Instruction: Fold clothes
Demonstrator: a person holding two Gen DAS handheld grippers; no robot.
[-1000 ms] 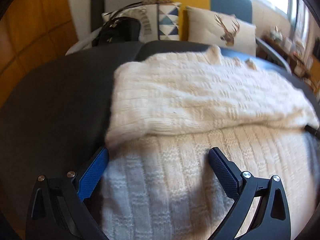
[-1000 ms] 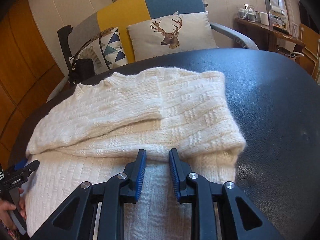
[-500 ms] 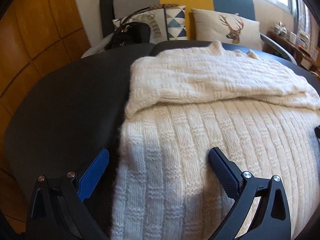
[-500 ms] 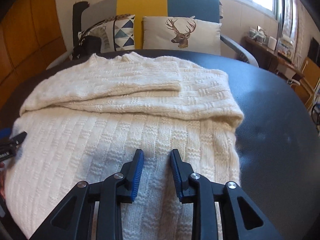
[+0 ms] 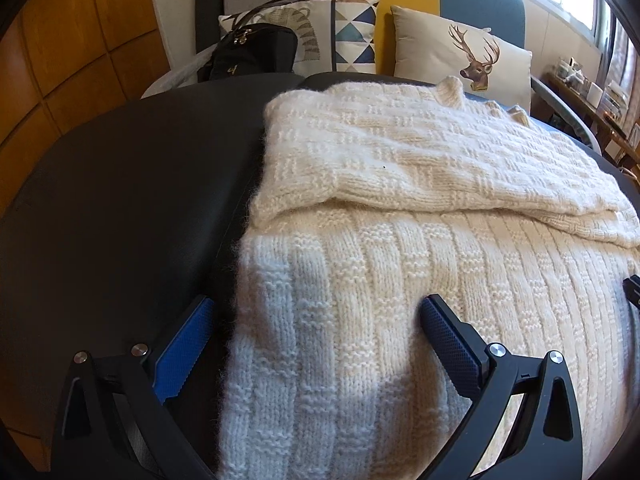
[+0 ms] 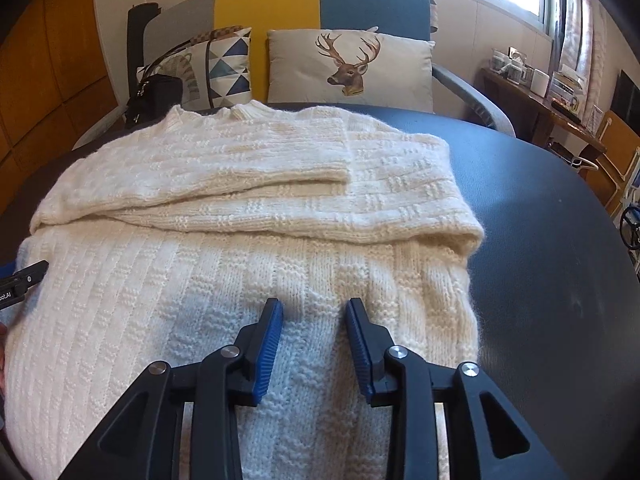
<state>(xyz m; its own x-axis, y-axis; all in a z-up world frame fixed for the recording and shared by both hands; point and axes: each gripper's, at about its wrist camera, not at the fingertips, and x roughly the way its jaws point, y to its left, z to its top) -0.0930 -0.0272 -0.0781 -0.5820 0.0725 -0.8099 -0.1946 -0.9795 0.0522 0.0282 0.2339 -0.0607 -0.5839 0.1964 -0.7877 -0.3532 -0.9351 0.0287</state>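
Home living room: cushioned sofa

Bare dark table right of sweater; cushions behind.

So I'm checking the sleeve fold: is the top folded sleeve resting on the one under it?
Touching. In the right wrist view the top sleeve lies flat on the lower sleeve, no gap showing.

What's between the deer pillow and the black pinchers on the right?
Only the cream sweater, its folded sleeves nearest the deer pillow. The opening right gripper hovers over it, in the right wrist view.
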